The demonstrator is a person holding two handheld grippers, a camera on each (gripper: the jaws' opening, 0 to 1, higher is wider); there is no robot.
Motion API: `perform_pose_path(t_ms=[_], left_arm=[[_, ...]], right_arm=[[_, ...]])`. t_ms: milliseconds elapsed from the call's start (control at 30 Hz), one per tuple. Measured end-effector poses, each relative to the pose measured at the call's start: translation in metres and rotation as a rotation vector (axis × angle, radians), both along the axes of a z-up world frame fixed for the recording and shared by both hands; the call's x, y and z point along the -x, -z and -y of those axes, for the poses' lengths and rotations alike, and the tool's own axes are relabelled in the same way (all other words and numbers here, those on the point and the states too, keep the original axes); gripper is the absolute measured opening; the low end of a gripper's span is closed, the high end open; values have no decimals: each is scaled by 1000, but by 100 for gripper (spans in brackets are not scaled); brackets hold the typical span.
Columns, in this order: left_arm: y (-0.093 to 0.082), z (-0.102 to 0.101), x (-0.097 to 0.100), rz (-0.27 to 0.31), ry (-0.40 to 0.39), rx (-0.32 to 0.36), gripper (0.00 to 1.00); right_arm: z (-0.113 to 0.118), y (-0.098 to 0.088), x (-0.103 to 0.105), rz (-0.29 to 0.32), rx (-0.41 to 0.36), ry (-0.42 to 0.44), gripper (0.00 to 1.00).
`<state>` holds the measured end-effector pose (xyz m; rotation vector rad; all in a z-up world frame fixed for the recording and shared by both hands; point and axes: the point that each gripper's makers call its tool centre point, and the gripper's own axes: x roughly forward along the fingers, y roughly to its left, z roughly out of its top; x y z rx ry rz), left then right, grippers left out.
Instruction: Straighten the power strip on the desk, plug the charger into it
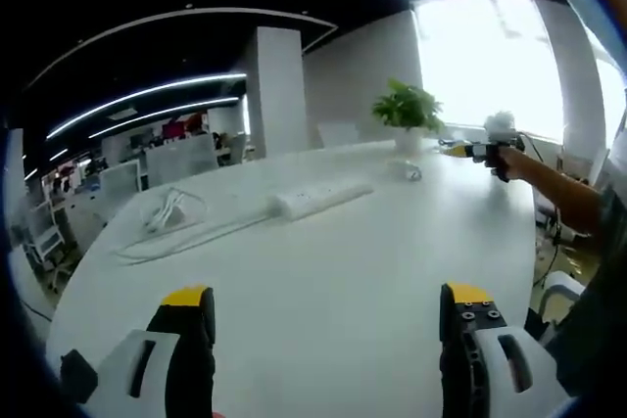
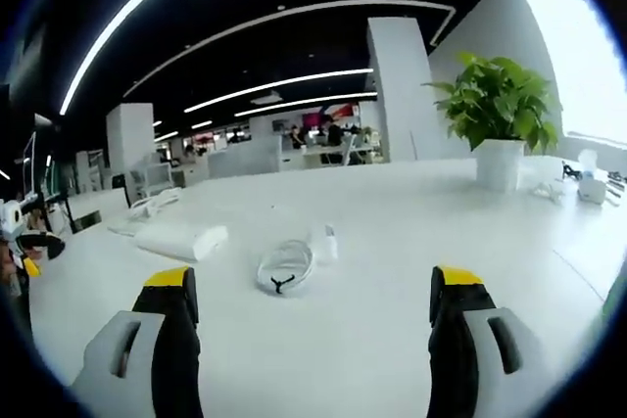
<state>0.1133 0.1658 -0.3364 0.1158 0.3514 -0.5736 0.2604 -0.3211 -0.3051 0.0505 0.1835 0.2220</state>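
Now one power strip (image 1: 321,198), one charger (image 2: 326,241), both tongs gaping.

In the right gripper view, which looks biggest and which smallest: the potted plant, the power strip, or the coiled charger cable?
As they appear in the right gripper view:
1. Potted plant, clearly the largest.
2. Power strip and coiled charger cable look about alike; the cable lies nearer the camera, so I won't rank them.
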Motion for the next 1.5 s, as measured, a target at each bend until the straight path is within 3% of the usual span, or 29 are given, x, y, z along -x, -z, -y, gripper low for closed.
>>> perform_pose_path(t_ms=[333, 700, 833, 1500], left_arm=[[4, 10, -2, -4, 26, 11, 98], [11, 4, -4, -20, 11, 17, 98], [13, 3, -4, -23, 11, 16, 98], [14, -4, -7, -27, -10, 23, 98]], right_arm=[[-12, 8, -27, -37, 56, -15, 97], [-15, 5, -51, -41, 54, -14, 95], [-13, 8, -57, -52, 67, -7, 91], [-18, 19, -93, -110, 115, -13, 91]])
